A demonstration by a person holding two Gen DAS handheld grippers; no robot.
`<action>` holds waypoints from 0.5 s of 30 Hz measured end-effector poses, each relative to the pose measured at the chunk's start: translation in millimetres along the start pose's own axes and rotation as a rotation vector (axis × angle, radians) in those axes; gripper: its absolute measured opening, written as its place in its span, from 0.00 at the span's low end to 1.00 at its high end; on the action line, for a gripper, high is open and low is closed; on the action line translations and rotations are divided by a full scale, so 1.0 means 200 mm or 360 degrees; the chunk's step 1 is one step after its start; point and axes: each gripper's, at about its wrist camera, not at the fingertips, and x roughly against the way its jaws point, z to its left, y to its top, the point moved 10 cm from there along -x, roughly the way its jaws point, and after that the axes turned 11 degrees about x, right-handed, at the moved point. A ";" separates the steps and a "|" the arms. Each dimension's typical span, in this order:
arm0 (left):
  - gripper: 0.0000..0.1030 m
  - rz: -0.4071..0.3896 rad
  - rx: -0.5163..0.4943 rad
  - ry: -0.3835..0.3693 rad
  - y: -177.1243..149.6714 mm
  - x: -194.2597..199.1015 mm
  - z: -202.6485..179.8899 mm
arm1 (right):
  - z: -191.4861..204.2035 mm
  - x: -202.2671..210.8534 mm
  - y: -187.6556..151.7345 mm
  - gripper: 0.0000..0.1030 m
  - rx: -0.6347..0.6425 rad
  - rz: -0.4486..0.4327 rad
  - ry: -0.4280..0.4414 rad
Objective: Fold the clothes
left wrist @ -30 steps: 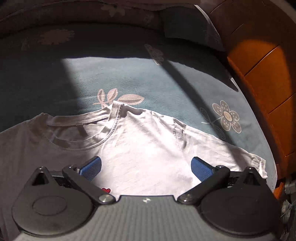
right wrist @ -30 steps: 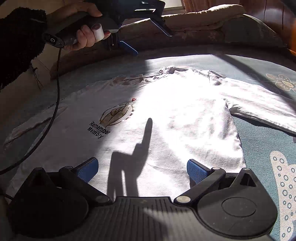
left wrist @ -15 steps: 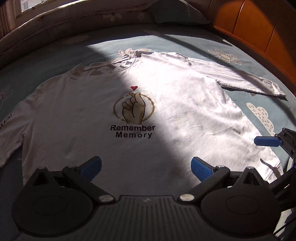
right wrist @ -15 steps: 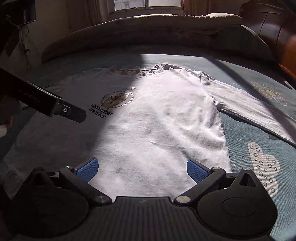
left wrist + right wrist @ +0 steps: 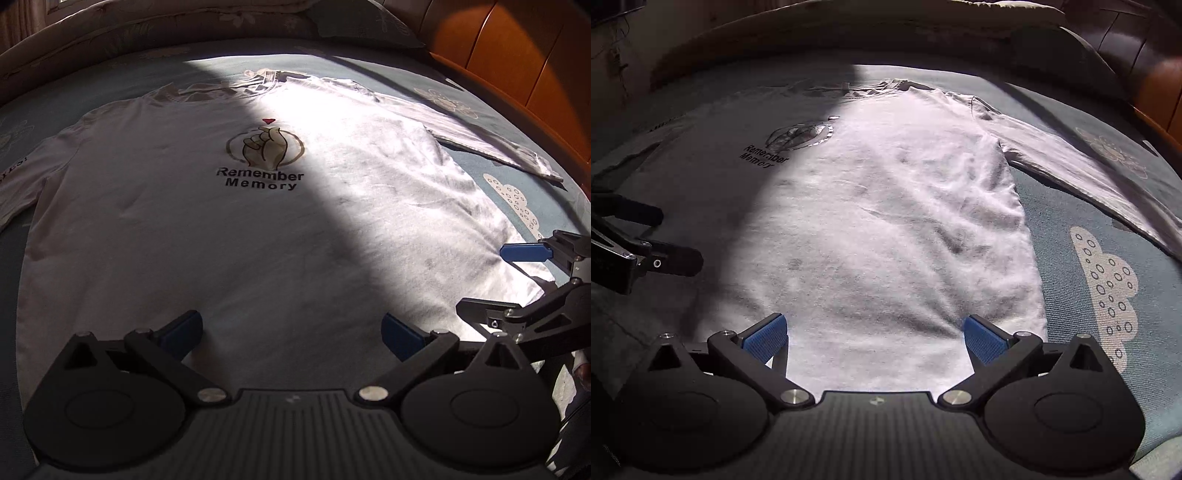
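White cotton is lying spread across the bed (image 5: 517, 206): a long-sleeved shirt (image 5: 258, 229) is resting flat, print side up, collar toward the far pillows, both sleeves reaching out sideways and the hem sitting nearest the two tools. Sunlight is cutting across its right half while the left is sitting in shade. The left gripper (image 5: 291, 330) is hovering over the hem with its blue pads spread wide, holding nothing; the right gripper (image 5: 875, 334) is doing the same over the hem's right part, jaws apart and empty. No fold is showing anywhere on the shirt, neither sleeve tucked in nor body doubled over. Judging by that, all of the folding is remaining to be done, sleeves and body alike.
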 end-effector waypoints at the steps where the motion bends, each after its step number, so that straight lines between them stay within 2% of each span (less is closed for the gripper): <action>1: 0.99 0.0012 -0.0004 0.0005 -0.02 0.02 0.01 | 0.00 0.00 0.00 1.00 0.0007 -0.0002 -0.0005; 3: 0.99 0.0022 -0.0004 0.0015 -0.04 0.07 0.03 | 0.00 0.00 -0.01 1.00 0.0016 -0.0004 -0.0014; 6: 0.99 -0.0046 -0.0025 0.0009 -0.02 0.14 0.05 | 0.01 0.00 -0.01 1.00 0.0011 -0.0006 -0.0023; 8: 0.99 -0.0044 -0.0026 0.0023 -0.01 0.15 0.08 | 0.01 0.00 -0.01 1.00 0.0007 -0.0006 -0.0028; 13: 0.99 0.0067 0.0026 0.0026 -0.09 0.09 0.14 | 0.01 0.00 -0.01 1.00 -0.0013 0.0000 -0.0049; 15: 0.99 0.0061 -0.0005 0.0005 -0.11 0.11 0.15 | 0.01 0.00 -0.01 1.00 -0.0015 -0.0001 -0.0052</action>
